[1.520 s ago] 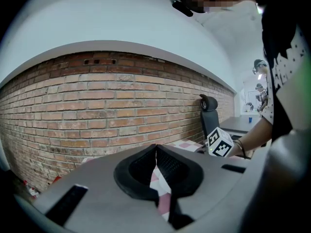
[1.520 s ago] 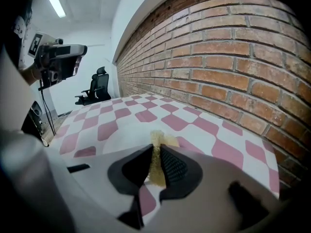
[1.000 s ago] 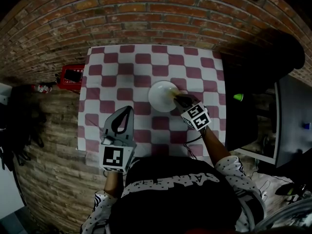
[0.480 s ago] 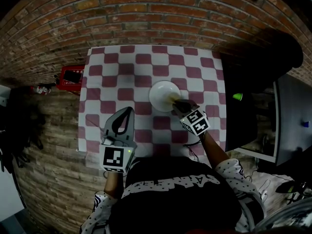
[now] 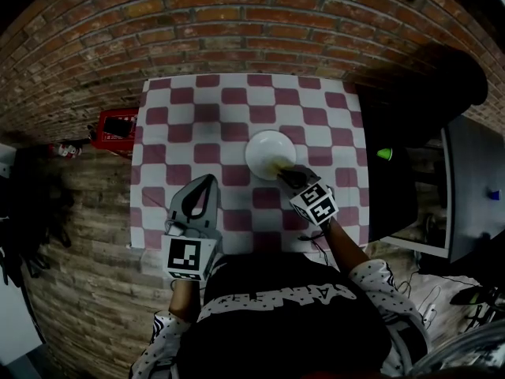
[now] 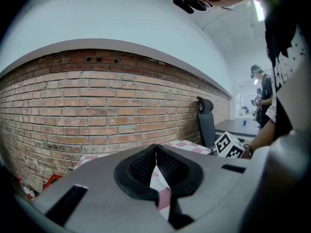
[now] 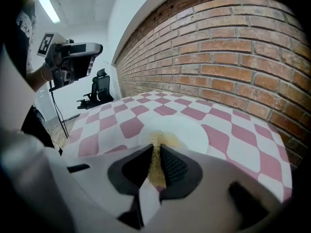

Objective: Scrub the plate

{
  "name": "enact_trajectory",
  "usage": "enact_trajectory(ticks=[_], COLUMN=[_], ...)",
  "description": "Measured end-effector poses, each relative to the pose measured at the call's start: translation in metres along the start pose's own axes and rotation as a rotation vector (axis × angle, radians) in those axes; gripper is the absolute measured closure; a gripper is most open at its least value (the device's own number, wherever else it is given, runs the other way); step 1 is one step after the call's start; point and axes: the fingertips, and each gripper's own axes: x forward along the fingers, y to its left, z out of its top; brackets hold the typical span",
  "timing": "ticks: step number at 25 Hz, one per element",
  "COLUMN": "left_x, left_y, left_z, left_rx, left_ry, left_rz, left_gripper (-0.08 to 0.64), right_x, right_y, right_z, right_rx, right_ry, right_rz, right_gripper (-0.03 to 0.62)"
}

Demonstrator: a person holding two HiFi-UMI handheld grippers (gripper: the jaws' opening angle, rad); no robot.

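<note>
head view: plate (image 5: 267, 150) beside right tongs (image 5: 283, 171)

**Around the checked desk**

A desk (image 5: 237, 95) under a red-and-white checked cloth stands with its far edge against a brick wall (image 5: 252, 22). A red box (image 5: 116, 125) sits just beside the desk's left edge, and a small red-and-white item (image 5: 67, 147) lies further left on the floor. A black chair (image 6: 206, 123) stands by the wall past the desk's right end. Near it glows a small green thing (image 5: 384, 155); what it is cannot be told. Beyond lies a grey surface (image 5: 473, 172) with a small blue item (image 5: 493, 195). A distant person (image 6: 265, 89) stands under a ceiling light (image 6: 261, 8).
</note>
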Motion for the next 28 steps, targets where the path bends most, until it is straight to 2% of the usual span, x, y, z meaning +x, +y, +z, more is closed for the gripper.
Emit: enact_trajectory(ticks=[7,14,23,28], left_x=[-0.007,-0.013,-0.016,-0.012], left_y=[0.009,0.018,0.035,0.037], left_z=[-0.005,-0.005,-0.006,-0.006], left_rx=[0.008,0.021,0.006,-0.001], left_ry=[0.006,-0.006,-0.023,-0.028], left_rz=[-0.019,-0.059,-0.102,-0.099], left_gripper=[0.548,0.547,0.548,0.548], right_x=[0.003,-0.003,-0.022,-0.043], right_y=[0.010,0.016,0.020,0.015], right_z=[0.003,0.013,0.036,0.056], right_rx=[0.018,0.092,0.221,0.235], right_ry=[-0.005,-0.060,-0.171,-0.256], right_rz=[-0.022,-0.078,-0.160,-0.198], right_gripper=[0.540,0.540,0.541,0.541])
